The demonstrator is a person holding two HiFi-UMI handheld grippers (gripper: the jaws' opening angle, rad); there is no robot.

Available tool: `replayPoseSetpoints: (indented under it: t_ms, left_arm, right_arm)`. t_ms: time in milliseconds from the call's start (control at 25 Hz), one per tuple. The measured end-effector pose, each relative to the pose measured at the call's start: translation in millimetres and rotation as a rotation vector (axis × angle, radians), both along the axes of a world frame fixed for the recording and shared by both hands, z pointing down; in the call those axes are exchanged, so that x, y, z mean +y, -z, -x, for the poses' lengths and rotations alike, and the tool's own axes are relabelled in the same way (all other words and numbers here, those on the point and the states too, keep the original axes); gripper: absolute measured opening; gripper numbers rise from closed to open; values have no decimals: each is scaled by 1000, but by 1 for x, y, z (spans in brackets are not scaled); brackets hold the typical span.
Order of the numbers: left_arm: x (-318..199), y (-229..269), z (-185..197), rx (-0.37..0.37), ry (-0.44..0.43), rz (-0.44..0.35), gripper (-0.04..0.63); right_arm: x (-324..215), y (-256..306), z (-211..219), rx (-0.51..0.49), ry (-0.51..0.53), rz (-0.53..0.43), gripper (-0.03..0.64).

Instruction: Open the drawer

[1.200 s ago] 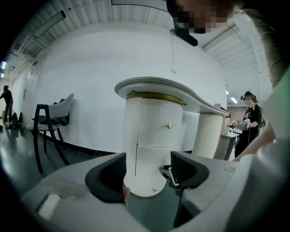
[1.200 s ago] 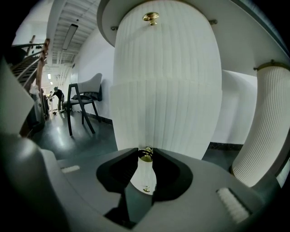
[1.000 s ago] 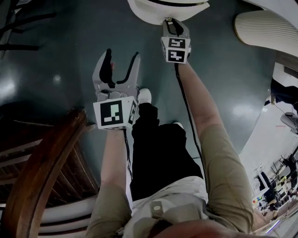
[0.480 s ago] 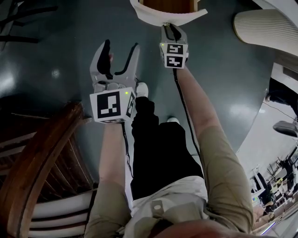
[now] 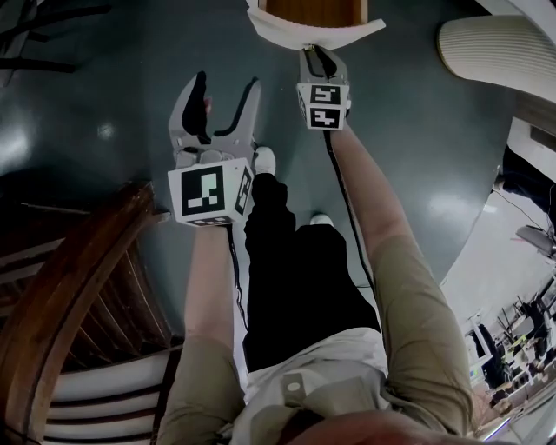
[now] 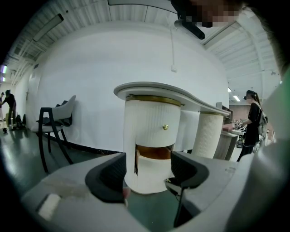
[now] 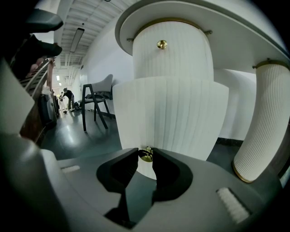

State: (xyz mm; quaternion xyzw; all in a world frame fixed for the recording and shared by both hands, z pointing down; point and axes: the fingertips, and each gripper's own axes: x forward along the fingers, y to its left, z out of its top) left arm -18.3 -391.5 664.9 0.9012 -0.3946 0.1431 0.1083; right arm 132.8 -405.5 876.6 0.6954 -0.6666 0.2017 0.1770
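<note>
Head view: your left gripper (image 5: pixel 228 80) hangs with its jaws wide apart, empty, clear of the white cabinet (image 6: pixel 152 122). Your right gripper (image 5: pixel 318 50) is clamped on the brass knob (image 7: pixel 145 154) of the lower drawer (image 7: pixel 181 118), which stands partly out of the cabinet's front. Pull level and straight along its run; the knob is small and may slip. Inside the drawer, only bare wood (image 5: pixel 313 10) shows.

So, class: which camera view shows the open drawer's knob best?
The right gripper view: the brass knob sits close up, pinched by the right tool. The head view hides it under that tool. The left gripper view shows the drawer far off, its knob unseen.
</note>
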Motion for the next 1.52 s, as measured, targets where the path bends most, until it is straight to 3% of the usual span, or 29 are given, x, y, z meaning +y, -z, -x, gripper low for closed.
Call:
replayPoseSetpoints:
  t_ms: [1520]
  left_arm:
    - [65, 3, 16, 17, 31, 51, 319]
  right_arm:
    - [75, -7, 36, -16, 35, 79, 101]
